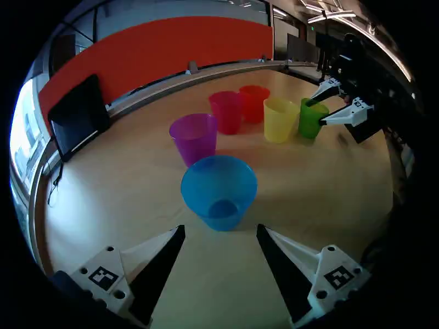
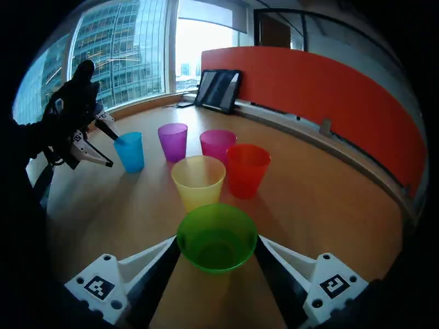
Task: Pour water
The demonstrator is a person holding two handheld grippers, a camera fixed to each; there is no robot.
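Note:
Several plastic cups stand on a wooden table [image 1: 307,181]. The blue cup [image 1: 219,189] sits just ahead of my left gripper [image 1: 219,227], which is open, its fingertips level with the cup's base and apart from it. In the right gripper view the green cup [image 2: 217,238] stands between the fingers of my right gripper [image 2: 217,238]. That gripper is open wide, its tips at the cup's rim on both sides. Farther off, the left gripper view shows the right gripper [image 1: 316,113] flanking the green cup [image 1: 309,122]. No water is visible in any cup.
Purple [image 1: 193,137], pink [image 1: 226,111], red [image 1: 254,102] and yellow [image 1: 280,119] cups stand close together between the blue and green ones. A black screen [image 1: 79,115] leans at the table's far edge before a red partition [image 1: 164,49]. Windows [image 2: 120,55] lie beyond.

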